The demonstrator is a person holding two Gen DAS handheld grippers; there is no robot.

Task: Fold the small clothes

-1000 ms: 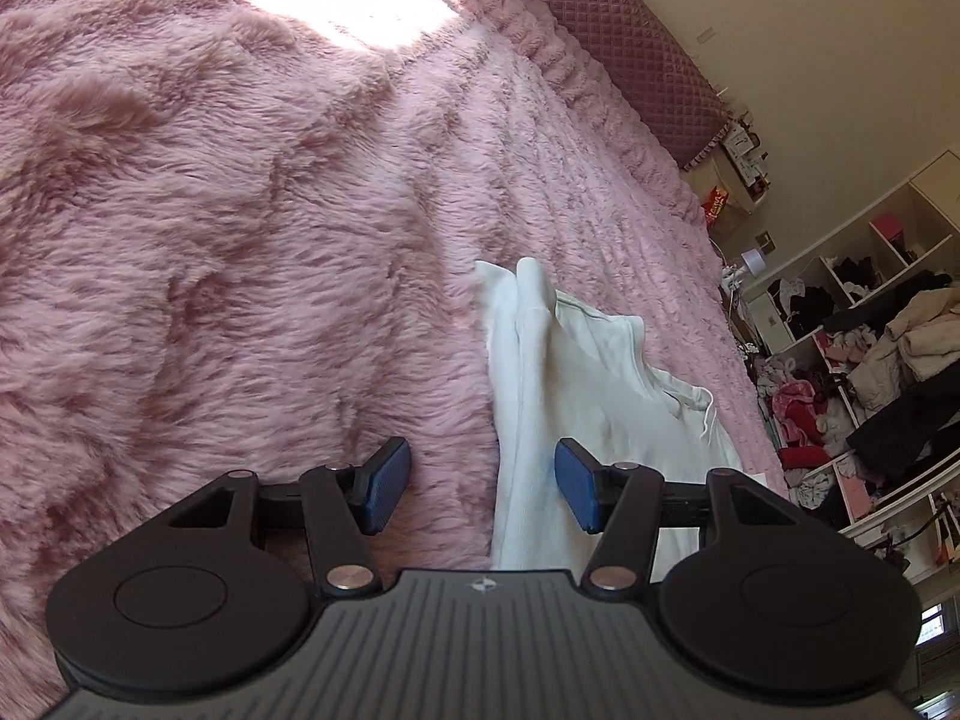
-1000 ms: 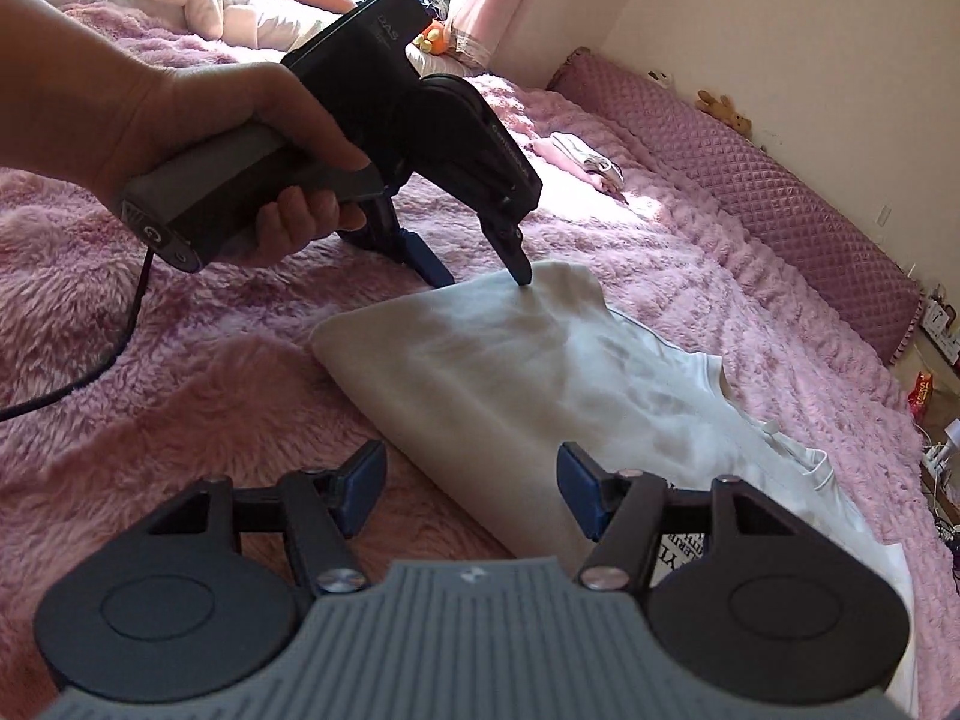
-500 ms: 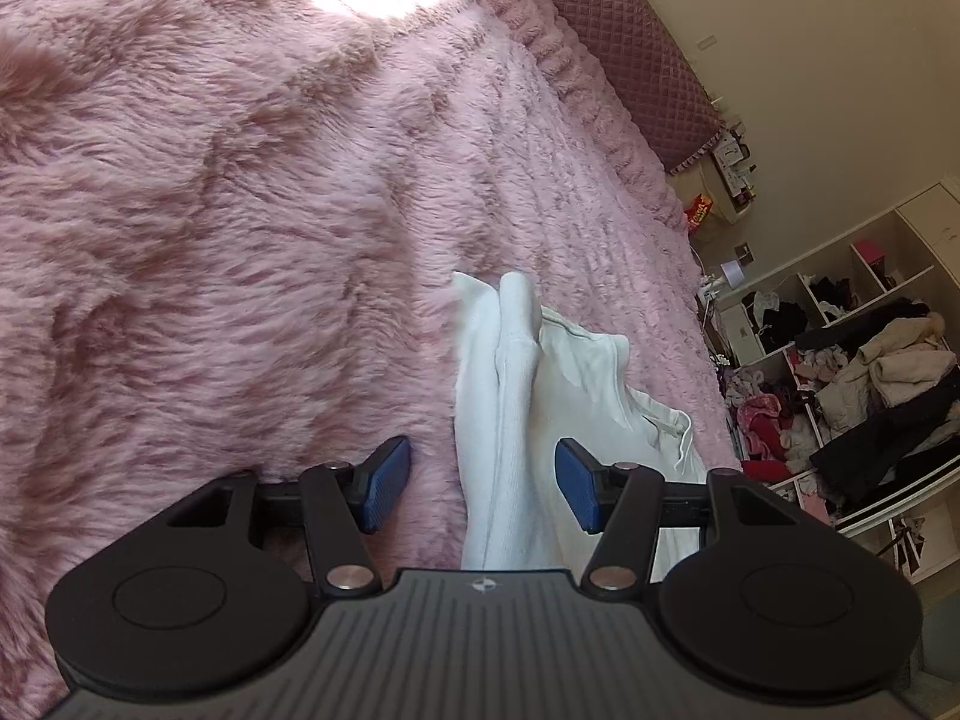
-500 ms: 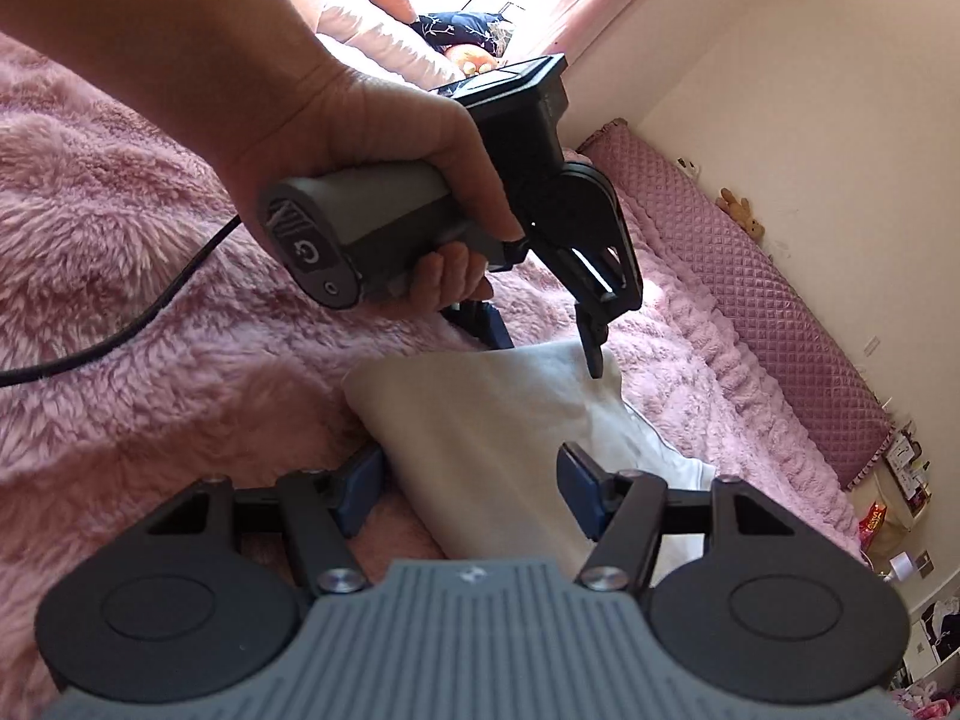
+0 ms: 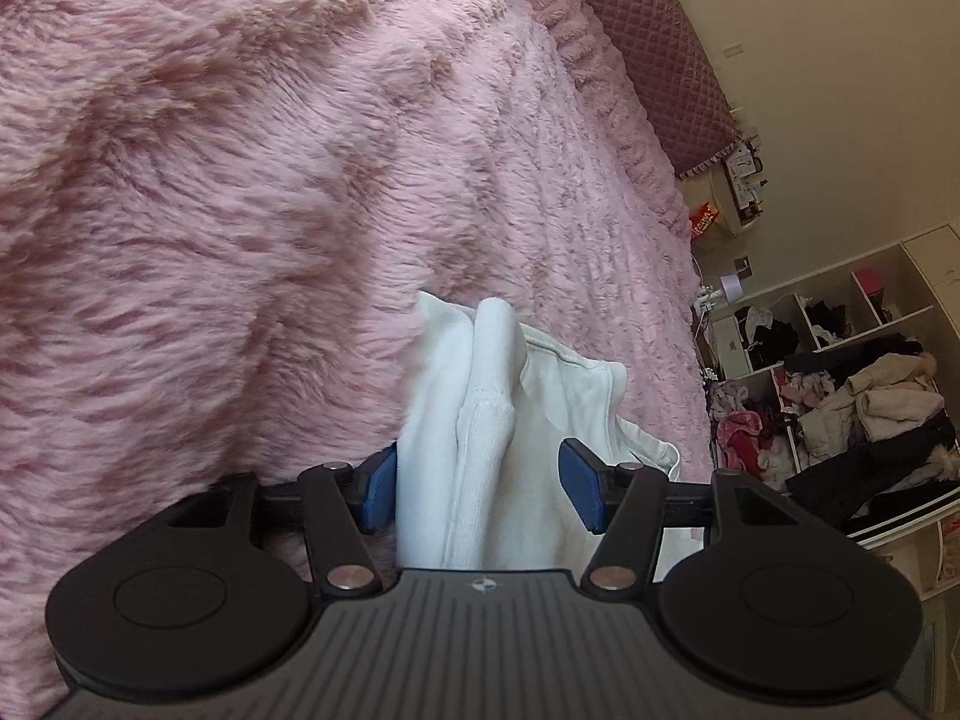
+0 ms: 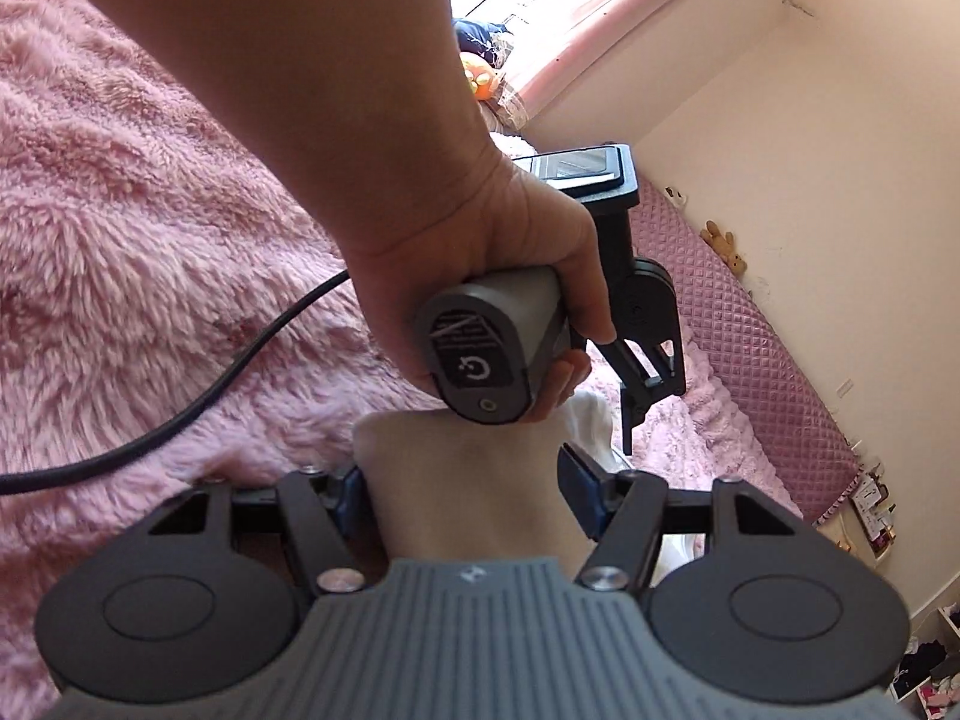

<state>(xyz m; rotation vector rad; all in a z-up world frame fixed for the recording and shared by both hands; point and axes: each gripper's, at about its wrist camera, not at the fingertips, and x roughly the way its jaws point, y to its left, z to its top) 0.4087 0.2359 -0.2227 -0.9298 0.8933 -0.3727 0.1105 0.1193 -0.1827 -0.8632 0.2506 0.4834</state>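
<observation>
**Inspector:** Item under handling?

**Assistant:** One white garment (image 5: 480,420), partly folded, lying on a pink furry bed cover (image 5: 240,210); a thick rolled fold runs along its middle, and a hemmed edge lies flat to the right of that fold.

**Inspector:** Left gripper?

**Assistant:** The left gripper (image 5: 480,489) sits low over the near end of the garment; its jaws are opening, with the fold between the blue pads (image 5: 582,492); the left pad lies at the garment's left edge, the right pad stands clear of the fold; nothing is clamped.

**Inspector:** Right gripper?

**Assistant:** The right gripper (image 6: 465,495) straddles another end of the same garment (image 6: 468,492), which looks shaded here; cloth fills most of the gap; jaws spread wide, and whether the pads touch the cloth I cannot tell; no pinch is visible.

**Inspector:** Anything else close in?

**Assistant:** A person's left hand (image 6: 510,276) wraps the grey handle (image 6: 492,354) of the left gripper directly above the garment; a black cable (image 6: 180,420) trails across the bed cover to the left.

**Inspector:** Surroundings?

**Assistant:** A quilted mauve headboard (image 5: 660,48) along the bed's far side; open white shelves (image 5: 840,372) crowded with clothing beyond the bed; a pink curtain (image 6: 630,6) by a bright window.
</observation>
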